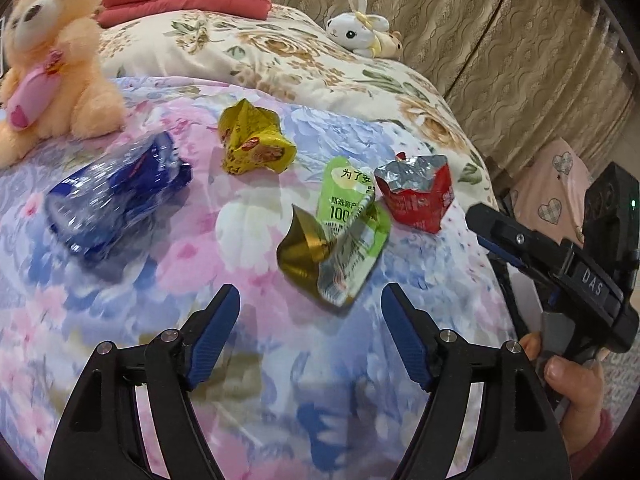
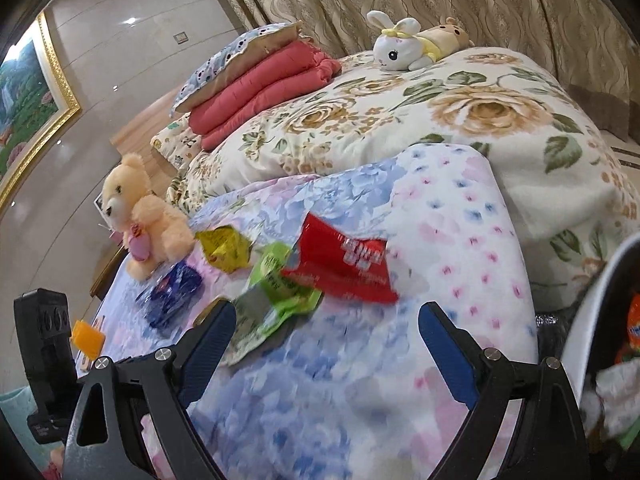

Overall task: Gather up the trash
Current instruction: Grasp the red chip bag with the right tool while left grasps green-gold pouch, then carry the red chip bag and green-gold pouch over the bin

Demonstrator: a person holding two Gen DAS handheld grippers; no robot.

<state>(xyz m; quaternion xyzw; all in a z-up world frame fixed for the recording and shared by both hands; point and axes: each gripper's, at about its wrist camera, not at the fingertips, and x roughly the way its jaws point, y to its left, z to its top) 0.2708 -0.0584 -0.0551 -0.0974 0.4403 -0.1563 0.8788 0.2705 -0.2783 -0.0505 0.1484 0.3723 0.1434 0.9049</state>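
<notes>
Several crumpled wrappers lie on the floral quilt. From left to right in the left wrist view they are a blue one, a yellow one, a green pouch with a gold fold and a red one. My left gripper hangs open just short of the green pouch, nothing between its fingers. My right gripper is open and empty too, with the green pouch and red wrapper just beyond its tips. The yellow wrapper and blue wrapper lie further left.
A white-rimmed bin holding trash stands at the bed's right edge. A peach teddy bear sits by the blue wrapper. A white rabbit plush and folded red quilts lie further back. Curtains hang behind.
</notes>
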